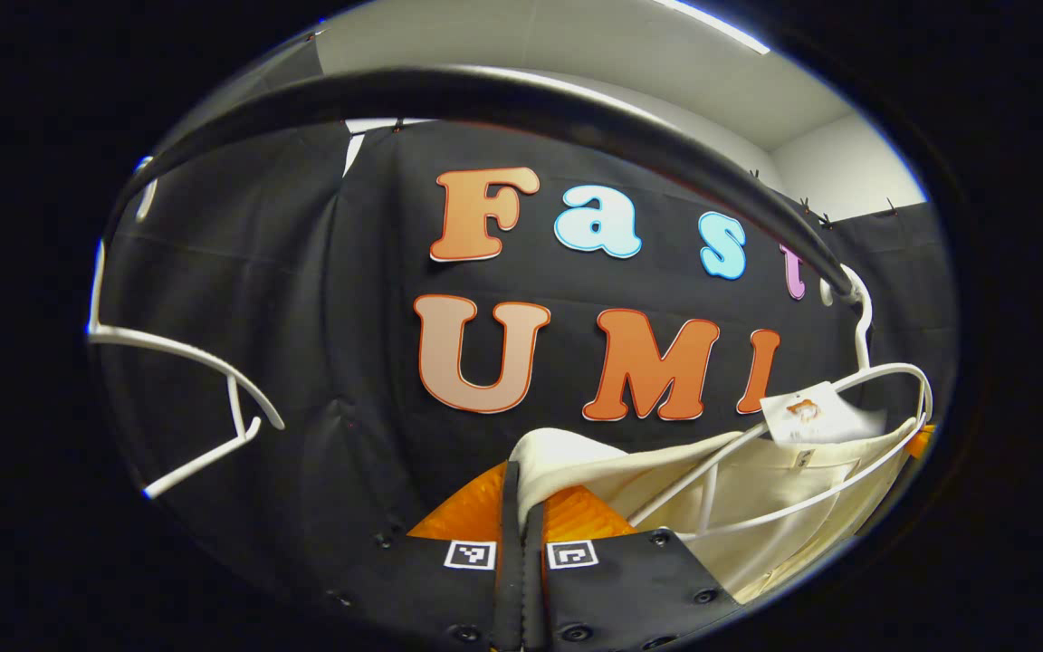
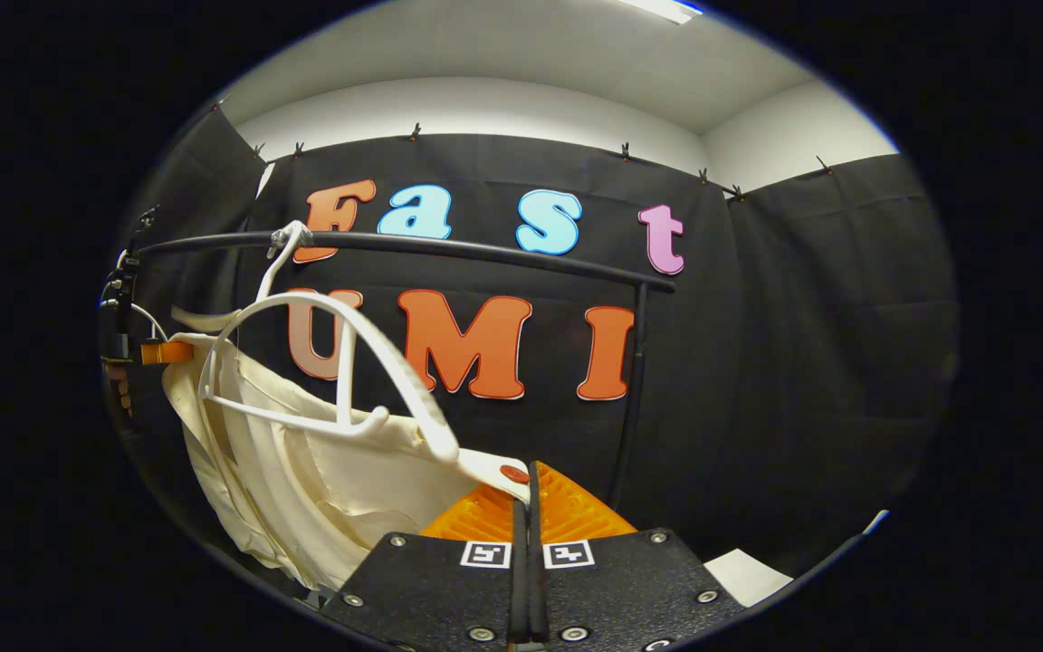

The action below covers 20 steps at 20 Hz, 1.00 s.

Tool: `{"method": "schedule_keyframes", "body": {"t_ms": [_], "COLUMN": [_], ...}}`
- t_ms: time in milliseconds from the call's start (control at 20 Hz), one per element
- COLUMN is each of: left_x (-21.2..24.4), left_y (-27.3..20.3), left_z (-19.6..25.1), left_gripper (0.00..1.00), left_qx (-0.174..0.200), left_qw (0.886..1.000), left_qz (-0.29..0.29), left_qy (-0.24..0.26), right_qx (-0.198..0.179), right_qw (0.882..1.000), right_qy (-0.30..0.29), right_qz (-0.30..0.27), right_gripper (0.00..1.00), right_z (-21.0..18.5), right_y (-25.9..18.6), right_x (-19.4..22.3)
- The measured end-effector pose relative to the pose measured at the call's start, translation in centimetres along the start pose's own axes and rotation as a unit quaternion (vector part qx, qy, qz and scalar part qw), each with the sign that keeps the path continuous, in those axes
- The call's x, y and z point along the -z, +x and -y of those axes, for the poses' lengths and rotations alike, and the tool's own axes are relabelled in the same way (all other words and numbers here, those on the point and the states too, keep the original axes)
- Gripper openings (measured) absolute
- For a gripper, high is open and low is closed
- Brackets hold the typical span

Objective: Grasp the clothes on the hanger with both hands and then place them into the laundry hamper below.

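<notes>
- Left claw (image 1: 521, 507), in the left gripper view: its two fingers are pressed together on a fold of the cream garment (image 1: 784, 507), pinching the cloth where it comes off one end of the hanger.
- That garment hangs on a white hanger (image 1: 884, 376) hooked over a black rail (image 1: 503, 100) that arcs overhead; a paper tag (image 1: 811, 417) sits at the collar. A grip at the shoulder is, I judge, meant to slide the cloth off the hanger arm.
- A second white hanger (image 1: 196, 362) hangs bare farther along the rail.
- Right claw (image 2: 526, 493), in the right gripper view: its fingers are closed on the other corner of the garment (image 2: 322, 480), just below the hanger's (image 2: 349, 362) thick arm.
- The hanger looks tilted on the rail (image 2: 449, 246), likely from the pull on that side.
- At the far edge of this view the other claw (image 2: 159, 351) meets the cloth.
- Black cloth walls the booth, with a white ceiling above and a pale patch of floor (image 2: 743, 575) low down. No hamper can be made out, so the drop is not yet done.
</notes>
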<state>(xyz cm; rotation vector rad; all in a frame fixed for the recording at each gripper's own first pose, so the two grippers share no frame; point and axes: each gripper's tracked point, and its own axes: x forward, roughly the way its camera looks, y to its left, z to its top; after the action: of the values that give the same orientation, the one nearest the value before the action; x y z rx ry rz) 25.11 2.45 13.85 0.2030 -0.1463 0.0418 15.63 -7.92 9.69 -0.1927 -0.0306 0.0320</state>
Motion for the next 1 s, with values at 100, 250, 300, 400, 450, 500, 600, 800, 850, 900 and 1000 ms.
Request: {"method": "schedule_keyframes", "body": {"t_ms": [100, 250, 300, 400, 450, 500, 600, 800, 850, 900, 1000], "left_x": [1.7, 4.3, 4.9, 6.3, 6.9, 7.4, 8.6, 11.5, 12.2, 12.6, 13.3], "left_y": [-0.4, -1.2, -1.5, -2.2, -2.7, -3.2, -3.9, -6.2, -6.6, -6.8, -7.2], "left_z": [-1.0, -2.3, -2.6, -3.5, -3.8, -4.0, -4.2, -4.6, -4.3, -4.1, -3.5], "left_gripper": [0.07, 0.07, 0.07, 0.07, 0.07, 0.07, 0.07, 0.07, 0.07, 0.07, 0.07], "left_qx": [-0.006, -0.016, -0.018, -0.023, -0.025, -0.027, -0.026, -0.027, -0.027, -0.025, -0.019], "left_qw": [1.0, 0.999, 0.999, 0.999, 0.998, 0.998, 0.997, 0.995, 0.994, 0.994, 0.993], "left_qz": [-0.015, -0.034, -0.04, -0.048, -0.053, -0.058, -0.07, -0.097, -0.102, -0.107, -0.118], "left_qy": [-0.003, -0.015, -0.015, -0.011, -0.009, -0.009, -0.011, -0.003, -0.003, -0.003, -0.004], "right_qx": [-0.005, -0.012, -0.015, -0.018, -0.02, -0.019, -0.022, -0.028, -0.029, -0.03, -0.036], "right_qw": [1.0, 1.0, 1.0, 1.0, 0.999, 0.999, 0.999, 0.997, 0.996, 0.995, 0.995], "right_qy": [-0.002, -0.001, 0.0, 0.004, 0.005, 0.006, 0.01, 0.022, 0.026, 0.029, 0.033], "right_qz": [-0.005, -0.013, -0.018, -0.025, -0.03, -0.035, -0.047, -0.076, -0.081, -0.085, -0.09], "right_gripper": [0.0, 0.0, 0.0, 0.0, 0.0, 0.0, 0.0, 0.0, 0.0, 0.0, 0.0], "right_z": [-0.9, -2.3, -2.6, -3.2, -3.4, -3.7, -4.2, -5.3, -5.5, -5.8, -6.6], "right_y": [-0.3, -1.0, -1.0, -1.3, -1.4, -1.4, -1.6, -2.4, -2.6, -2.7, -3.2], "right_x": [1.2, 2.7, 3.2, 4.0, 4.4, 4.9, 6.0, 8.8, 9.2, 9.7, 10.2]}}
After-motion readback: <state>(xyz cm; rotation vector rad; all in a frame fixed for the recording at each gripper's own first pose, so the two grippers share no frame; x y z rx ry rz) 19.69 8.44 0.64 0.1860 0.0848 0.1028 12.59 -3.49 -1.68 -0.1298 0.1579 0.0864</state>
